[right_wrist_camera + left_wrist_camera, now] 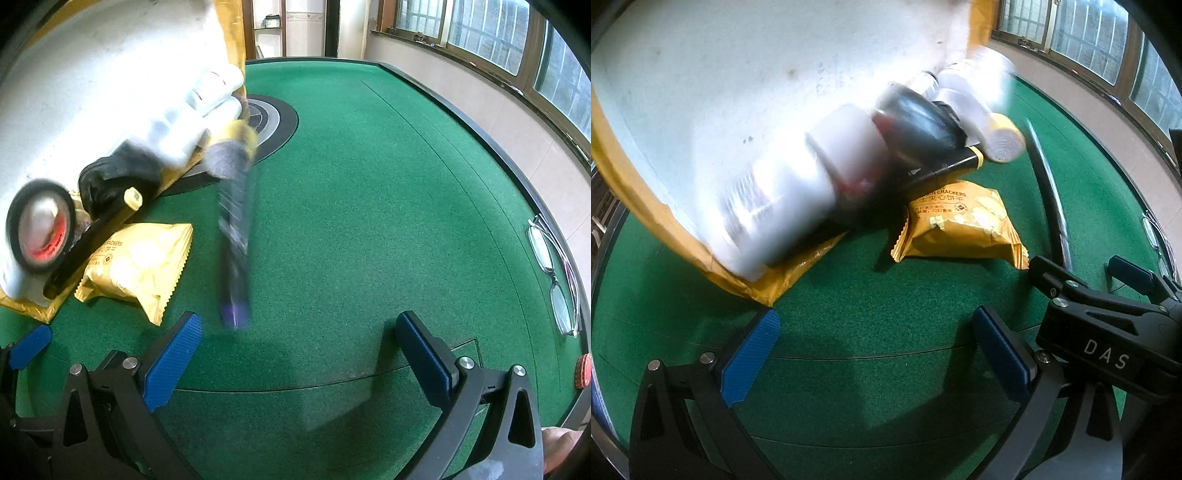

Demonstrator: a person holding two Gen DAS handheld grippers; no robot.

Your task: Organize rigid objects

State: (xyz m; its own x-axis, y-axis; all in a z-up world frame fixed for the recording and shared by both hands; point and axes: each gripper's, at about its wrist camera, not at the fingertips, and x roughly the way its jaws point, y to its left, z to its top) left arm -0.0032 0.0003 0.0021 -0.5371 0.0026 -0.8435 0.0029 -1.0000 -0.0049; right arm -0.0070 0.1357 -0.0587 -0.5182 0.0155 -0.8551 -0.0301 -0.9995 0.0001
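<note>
Things were spilling out of a tipped box (701, 74) onto the green table (886, 314). The box was white inside with yellow-brown edges, and it leaned over the left side of the table. Most of the things in it looked blurry. A white jar (783, 192) lay at the low edge of the box. Next to it was a black roll of tape (40, 225) with red inside. A black pen with a yellow end (92, 240) lay slanted across the box's edge, touching the tape. More white bottles (971, 85) sat higher up, and a yellow cap (1004, 136) poked out beside them.

A yellow pack of crackers (960, 225) lay flat on the table just beside the box. A long thin stick (236, 240), dark with a purple end, was a blur over the table near the crackers. I could not tell what it was.

The left gripper (875, 350) was low over the table in front of the box. Its blue fingers were wide apart and held nothing. The right gripper (299, 354) was wide apart too, with nothing in it.

A pair of glasses (554, 277) lay far off at the right edge of the table. Windows (498, 33) ran along the wall behind.
</note>
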